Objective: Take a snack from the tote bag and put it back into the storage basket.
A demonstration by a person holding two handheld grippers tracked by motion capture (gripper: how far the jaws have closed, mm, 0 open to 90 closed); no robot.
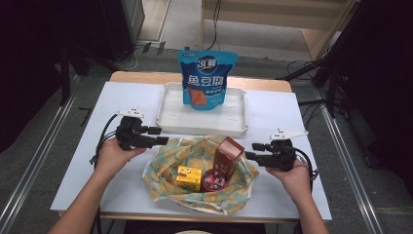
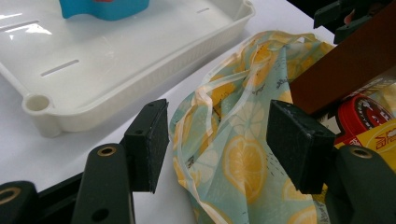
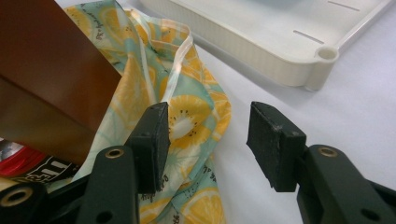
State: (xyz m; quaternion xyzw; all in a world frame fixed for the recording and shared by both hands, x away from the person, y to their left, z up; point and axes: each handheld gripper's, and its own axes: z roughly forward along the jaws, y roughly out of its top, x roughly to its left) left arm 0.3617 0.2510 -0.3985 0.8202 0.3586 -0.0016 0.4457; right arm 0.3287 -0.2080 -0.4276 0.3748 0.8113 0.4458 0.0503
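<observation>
Lemon-print cloth bag [image 1: 199, 187] sat slumped at the table's near edge w/ brown box [image 1: 229, 153], yellow box [image 1: 189, 177] & red tin [image 1: 214, 179] inside, so I held left gripper [image 1: 163, 135] & right gripper [image 1: 250, 151] spread, unpinched, either side of its rim to pull it wide.

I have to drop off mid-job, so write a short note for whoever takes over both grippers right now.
Left gripper: open, jaws around the lemon-print bag's left rim, pads not pressing.
Right gripper: open at the bag's right rim, nothing held.
Things: brown box, yellow box and red round tin sit in the open bag; the blue snack pouch stands in the white tray behind.
Done: apparently only the pouch is in the tray.
Left: probably grip the bag and move the other items.
</observation>
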